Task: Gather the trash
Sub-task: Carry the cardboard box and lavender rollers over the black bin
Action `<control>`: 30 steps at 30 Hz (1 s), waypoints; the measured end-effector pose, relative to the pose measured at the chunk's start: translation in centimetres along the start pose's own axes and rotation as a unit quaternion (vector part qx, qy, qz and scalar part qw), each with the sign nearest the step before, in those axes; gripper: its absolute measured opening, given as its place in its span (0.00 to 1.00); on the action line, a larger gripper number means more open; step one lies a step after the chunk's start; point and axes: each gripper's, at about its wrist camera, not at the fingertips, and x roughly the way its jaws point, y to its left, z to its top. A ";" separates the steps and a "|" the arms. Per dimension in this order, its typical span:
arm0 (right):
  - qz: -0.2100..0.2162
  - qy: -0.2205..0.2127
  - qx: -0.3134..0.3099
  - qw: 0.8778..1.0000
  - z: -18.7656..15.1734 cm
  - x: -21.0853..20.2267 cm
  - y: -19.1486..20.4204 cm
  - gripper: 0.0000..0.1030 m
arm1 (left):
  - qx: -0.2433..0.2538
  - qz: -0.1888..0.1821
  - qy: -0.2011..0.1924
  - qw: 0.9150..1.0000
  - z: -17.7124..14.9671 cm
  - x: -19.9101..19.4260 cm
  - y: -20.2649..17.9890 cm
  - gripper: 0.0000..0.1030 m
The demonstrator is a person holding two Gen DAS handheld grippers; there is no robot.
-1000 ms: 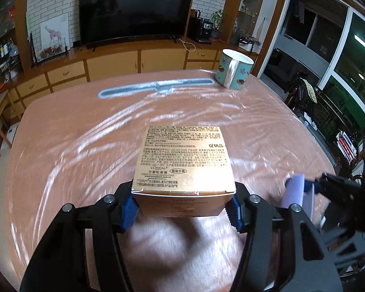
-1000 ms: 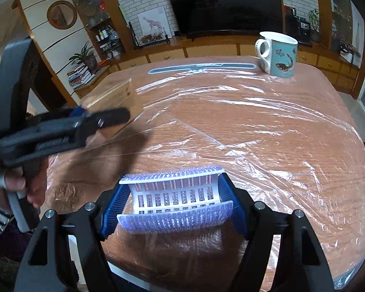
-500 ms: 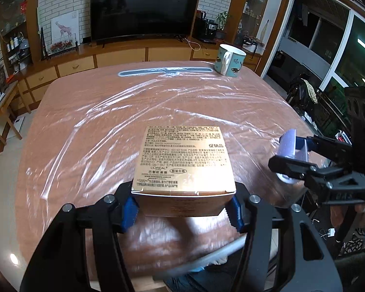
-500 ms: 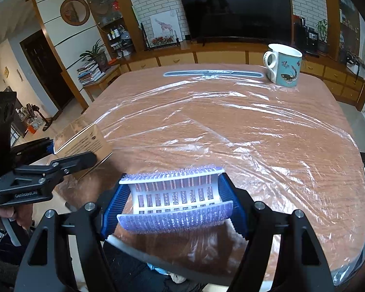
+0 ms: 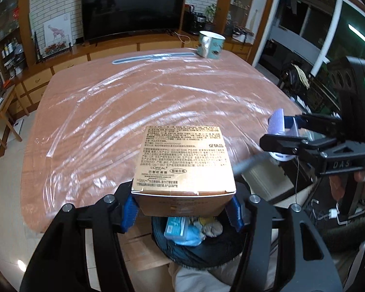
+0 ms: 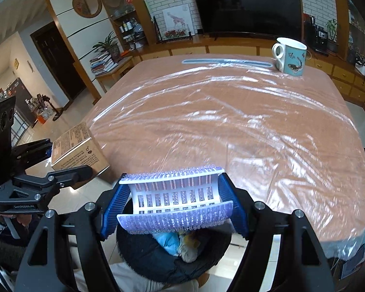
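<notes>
Gold carton (image 5: 182, 155) clamped in left gripper (image 5: 182, 209); lilac bristle pad (image 6: 175, 202) clamped in right gripper (image 6: 175, 206); black bin (image 6: 158, 255) directly beneath both.

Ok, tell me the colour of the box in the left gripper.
Gold, with dark print on top: the box shows best in the left wrist view.
</notes>
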 end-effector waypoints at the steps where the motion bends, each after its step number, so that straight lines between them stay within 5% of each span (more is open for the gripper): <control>1: 0.003 0.005 -0.002 1.000 -0.5 -0.1 0.2 0.70 | 0.004 -0.006 0.004 1.000 -0.3 -0.1 -0.3 0.58; 14: 0.018 0.035 -0.002 0.999 -4.4 -1.3 1.0 0.70 | 0.063 -0.038 0.040 0.996 -4.7 -0.4 -4.3 0.58; 30: 0.008 0.074 -0.004 0.997 -7.9 1.7 1.2 0.70 | 0.056 -0.021 0.111 0.992 -8.4 3.9 -4.2 0.58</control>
